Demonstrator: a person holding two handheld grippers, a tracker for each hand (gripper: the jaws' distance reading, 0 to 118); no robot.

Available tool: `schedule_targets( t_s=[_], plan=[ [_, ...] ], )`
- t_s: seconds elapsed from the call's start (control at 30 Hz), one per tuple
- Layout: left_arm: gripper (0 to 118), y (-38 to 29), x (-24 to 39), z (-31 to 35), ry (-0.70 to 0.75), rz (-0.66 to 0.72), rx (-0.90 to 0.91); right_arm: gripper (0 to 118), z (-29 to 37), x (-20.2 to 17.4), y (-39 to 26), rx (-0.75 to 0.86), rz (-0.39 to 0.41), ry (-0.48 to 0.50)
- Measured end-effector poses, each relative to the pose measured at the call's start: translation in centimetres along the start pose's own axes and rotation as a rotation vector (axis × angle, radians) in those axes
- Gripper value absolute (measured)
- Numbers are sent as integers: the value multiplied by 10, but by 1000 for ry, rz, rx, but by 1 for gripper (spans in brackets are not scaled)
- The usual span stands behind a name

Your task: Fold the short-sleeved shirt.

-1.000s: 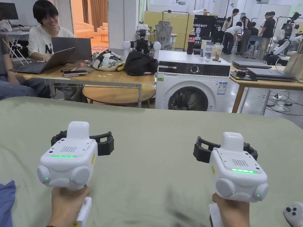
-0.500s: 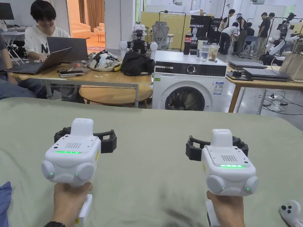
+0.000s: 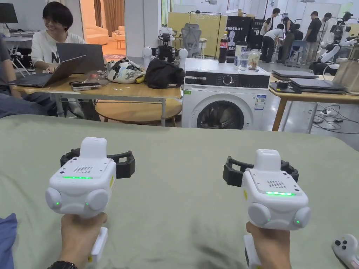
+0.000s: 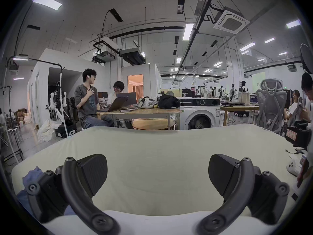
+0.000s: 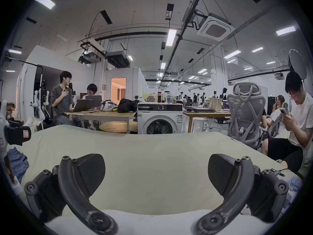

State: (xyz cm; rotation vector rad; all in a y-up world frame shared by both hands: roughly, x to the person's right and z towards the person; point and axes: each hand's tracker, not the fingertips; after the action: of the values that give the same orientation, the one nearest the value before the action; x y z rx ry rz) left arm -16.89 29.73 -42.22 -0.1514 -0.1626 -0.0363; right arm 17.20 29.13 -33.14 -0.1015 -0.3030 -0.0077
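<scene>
A crumpled patch of soft blue fabric, likely the short-sleeved shirt, lies at the near left edge of the worktop; in the left gripper view the same blue cloth bunches just behind the left jaw, and in the right gripper view it sits far to the left. Neither tool touches it.

The worktop is covered with a smooth, pale green sheet, faintly creased, with a rounded far edge. The left hand-held gripper hovers over it, a glossy white plastic body with a green light strip and matte black curved jaws; its own view shows the ribbed wedge-shaped pads spread wide with nothing between them. The right hand-held gripper, well apart from the left, is likewise released, its textured pads standing far apart over bare sheet.

A white game-style controller rests at the near right corner. Beyond the worktop stand a white front-loading washing machine with a round dark door, and a wooden table carrying laptops and bags
</scene>
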Motion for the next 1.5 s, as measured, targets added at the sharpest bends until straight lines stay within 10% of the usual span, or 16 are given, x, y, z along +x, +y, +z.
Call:
schedule_targets(
  t_s=[1.5],
  plan=[
    [117,8,-3,7,-4,33,11,118,2,1,-2,-31,3,-22]
  ],
)
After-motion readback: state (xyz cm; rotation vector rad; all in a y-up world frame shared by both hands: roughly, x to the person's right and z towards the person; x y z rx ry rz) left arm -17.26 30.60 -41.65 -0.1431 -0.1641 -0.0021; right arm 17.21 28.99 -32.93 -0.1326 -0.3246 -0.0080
